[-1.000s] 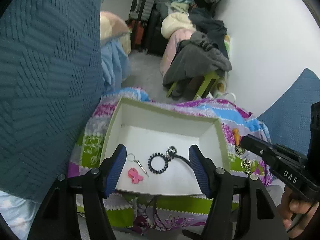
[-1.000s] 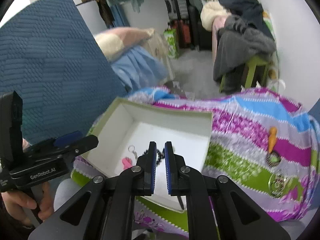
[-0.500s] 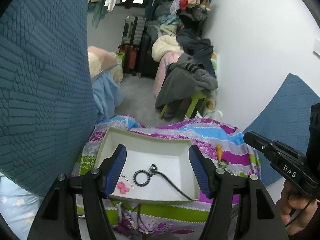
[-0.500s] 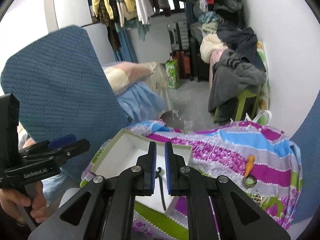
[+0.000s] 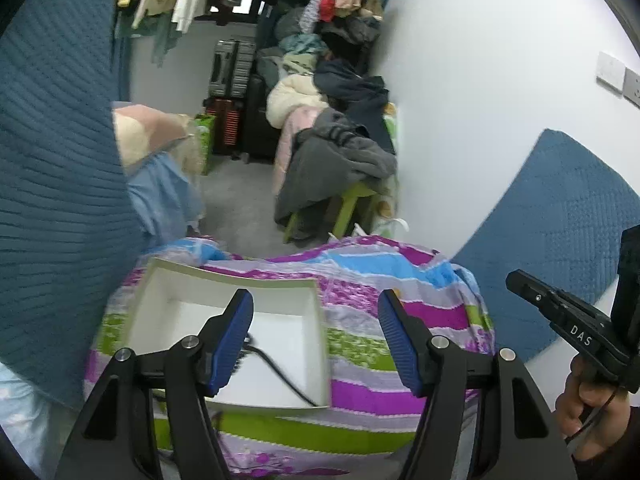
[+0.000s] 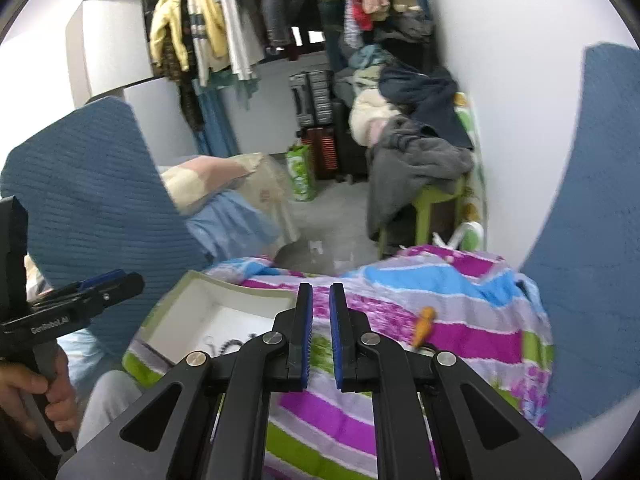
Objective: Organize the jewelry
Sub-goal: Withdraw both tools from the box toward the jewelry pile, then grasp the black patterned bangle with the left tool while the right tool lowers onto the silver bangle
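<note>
**Jewelry in the white box, both grippers up and empty**

Jewelry (image 6: 230, 345) lying on the floor of the open white box (image 5: 224, 276): a dark beaded ring with a small metal piece beside it in the right wrist view, a black cord (image 5: 280, 372) trailing toward the box's near right corner in the left wrist view. Partly hidden behind the left blue pad there.

Nearest in: left gripper (image 5: 316, 336) spread wide, nothing between the blue pads (image 5: 394, 336), hanging above the box's right edge and the striped cloth (image 5: 400, 288). Right gripper (image 6: 321, 332) pressed nearly together, only a thin slit showing, pinching nothing, raised over the cloth just right of the box.

Each tool visible from the other's camera, gripped by a hand (image 5: 588, 404) at the frame edge.

Out on the cloth, well apart from the box: a small orange piece (image 6: 424, 322) near the right side, not boxed. Something dark just below it, too blurred to tell.

Flanking all this, blue quilted cushions (image 5: 52, 184) left and right. Farther back, grey floor, a green stool (image 6: 434, 204) buried under a heap of grey and dark clothes, suitcases (image 5: 232, 68) against the far wall, hanging garments (image 6: 200, 32) on a rail above.
</note>
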Tool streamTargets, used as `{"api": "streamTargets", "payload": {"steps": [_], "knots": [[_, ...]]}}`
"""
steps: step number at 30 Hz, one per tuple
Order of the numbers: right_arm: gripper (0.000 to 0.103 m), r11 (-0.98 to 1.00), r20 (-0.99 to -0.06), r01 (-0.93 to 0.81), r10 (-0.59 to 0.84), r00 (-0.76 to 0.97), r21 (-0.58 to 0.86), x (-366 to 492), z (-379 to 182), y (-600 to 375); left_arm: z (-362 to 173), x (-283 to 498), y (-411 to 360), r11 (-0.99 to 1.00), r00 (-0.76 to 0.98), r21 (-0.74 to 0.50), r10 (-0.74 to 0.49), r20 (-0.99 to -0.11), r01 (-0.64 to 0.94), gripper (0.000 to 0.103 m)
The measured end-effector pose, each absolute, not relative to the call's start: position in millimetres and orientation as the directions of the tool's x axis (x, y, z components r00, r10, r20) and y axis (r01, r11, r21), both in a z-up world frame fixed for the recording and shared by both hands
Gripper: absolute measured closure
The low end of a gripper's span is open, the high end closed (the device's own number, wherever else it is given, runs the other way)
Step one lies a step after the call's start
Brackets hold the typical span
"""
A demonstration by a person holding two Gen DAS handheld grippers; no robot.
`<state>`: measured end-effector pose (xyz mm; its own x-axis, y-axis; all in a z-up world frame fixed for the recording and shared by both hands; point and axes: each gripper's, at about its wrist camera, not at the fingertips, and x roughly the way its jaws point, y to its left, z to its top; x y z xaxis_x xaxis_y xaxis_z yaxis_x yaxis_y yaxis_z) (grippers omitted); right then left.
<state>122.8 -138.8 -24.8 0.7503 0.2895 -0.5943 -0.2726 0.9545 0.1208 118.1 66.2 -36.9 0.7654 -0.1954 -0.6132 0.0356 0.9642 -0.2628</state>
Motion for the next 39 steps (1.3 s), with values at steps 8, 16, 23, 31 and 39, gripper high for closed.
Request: {"api": "streamTargets", "payload": {"steps": [8,16,23,31,39], "knots": [[0.097,0.976,-0.605,-0.192,0.216,0.766,0.104,115,-41,-194,-63,140,9,0.943,0.719,-0.310,-0.301,-0.627,0.124,0.040],[0.096,0.984,-0.659,-0.136,0.179,0.730,0.117,117,-83,-236,-106,172,-41,0.930,0.641,-0.327,-0.355,-0.680,0.168,0.040],[0.091,0.983,-0.738,-0.114,0.182,0.649,0.142,133,-141,-262,-154,206,-72,0.917,0.562,-0.357,-0.393,-0.728,0.179,0.040],[0.090,0.979,-0.794,-0.089,0.200,0.573,0.182,155,-193,-281,-203,244,-95,0.903,0.494,-0.385,-0.427,-0.758,0.190,0.040],[0.090,0.974,-0.833,-0.092,0.223,0.506,0.205,180,-233,-283,-244,277,-113,0.892,0.448,-0.409,-0.450,-0.772,0.192,0.041]]}}
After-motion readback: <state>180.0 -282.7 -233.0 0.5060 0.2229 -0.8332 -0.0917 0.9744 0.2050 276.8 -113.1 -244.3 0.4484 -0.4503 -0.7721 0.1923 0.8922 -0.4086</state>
